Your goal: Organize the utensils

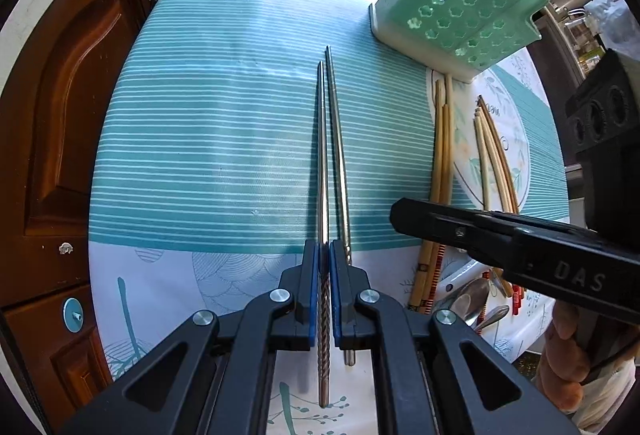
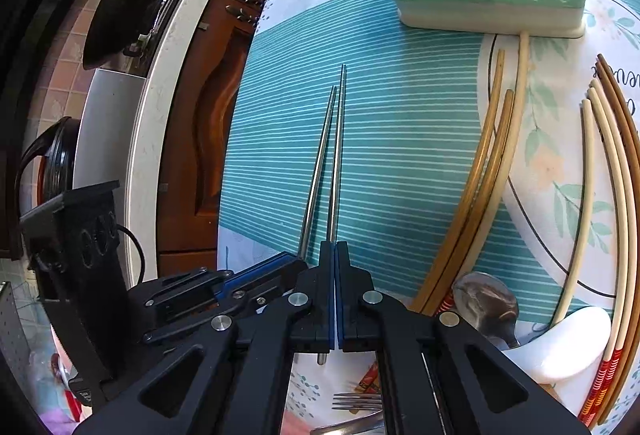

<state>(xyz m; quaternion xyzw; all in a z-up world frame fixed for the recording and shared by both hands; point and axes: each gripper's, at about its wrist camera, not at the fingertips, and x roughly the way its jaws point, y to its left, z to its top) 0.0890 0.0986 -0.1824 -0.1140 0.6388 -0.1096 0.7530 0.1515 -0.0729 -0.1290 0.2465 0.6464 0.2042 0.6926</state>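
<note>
Two metal chopsticks point away across the teal striped tablecloth. My left gripper point(image 1: 324, 247) is shut on the left chopstick point(image 1: 323, 155); its twisted handle shows between the blue pads. The second chopstick point(image 1: 338, 139) lies just to its right and passes under my right-hand finger. In the right wrist view my right gripper point(image 2: 335, 247) is shut, and that second chopstick point(image 2: 338, 155) runs beneath it with its end showing below. The left gripper point(image 2: 288, 261) sits close at its left. A green utensil holder point(image 1: 460, 7) with flower holes stands at the far right.
Several bamboo chopsticks point(image 2: 488, 175) lie across a floral plate point(image 2: 560, 163). Metal spoons point(image 2: 488, 299), a white ceramic spoon point(image 2: 568, 343) and a fork point(image 2: 356, 403) sit near the table's front edge. A wooden cabinet door point(image 1: 72, 95) is off the table's left edge.
</note>
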